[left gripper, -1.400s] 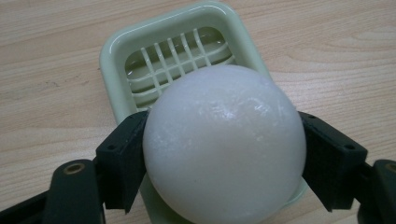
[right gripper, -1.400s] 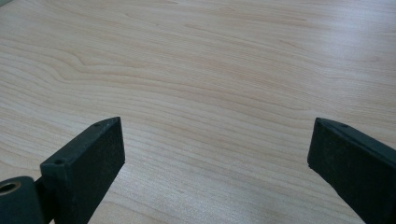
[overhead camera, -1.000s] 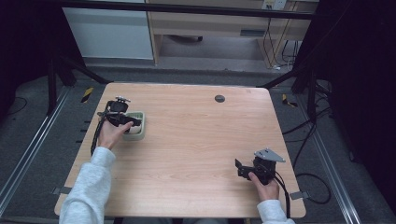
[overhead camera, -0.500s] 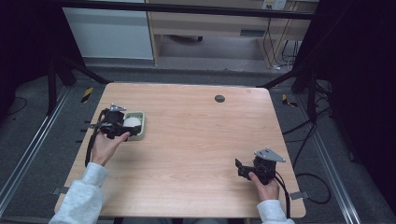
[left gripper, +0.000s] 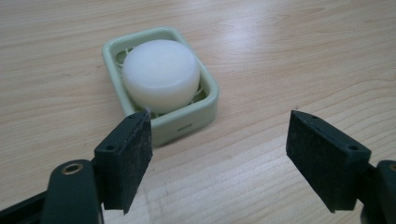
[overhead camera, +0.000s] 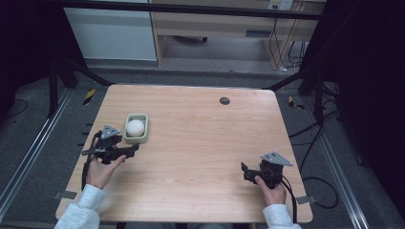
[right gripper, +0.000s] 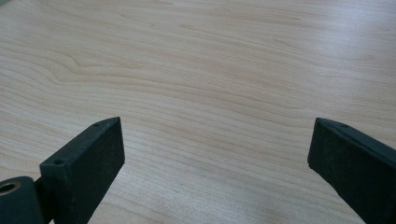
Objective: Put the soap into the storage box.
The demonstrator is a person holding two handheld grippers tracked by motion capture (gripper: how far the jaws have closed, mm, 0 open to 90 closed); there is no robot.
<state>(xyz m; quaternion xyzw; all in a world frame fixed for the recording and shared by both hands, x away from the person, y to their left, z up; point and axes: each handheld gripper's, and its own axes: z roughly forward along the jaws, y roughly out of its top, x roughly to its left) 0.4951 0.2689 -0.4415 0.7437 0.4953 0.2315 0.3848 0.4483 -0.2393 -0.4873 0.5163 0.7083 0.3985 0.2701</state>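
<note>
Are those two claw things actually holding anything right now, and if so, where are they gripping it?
Nothing is held. Both the left gripper and right gripper are open and empty; the soap sits in its dish, untouched.

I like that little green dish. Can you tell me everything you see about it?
The green dish is a small pale-green tray, plastic by its look, rectangular with rounded corners, a raised rim and a slatted floor. It lies flat on the wooden table near its left side. A round white soap sits inside. The open left gripper is just short of it, not touching.

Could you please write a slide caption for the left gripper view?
Open left tongs face a white soap bar in its green dish.
</note>
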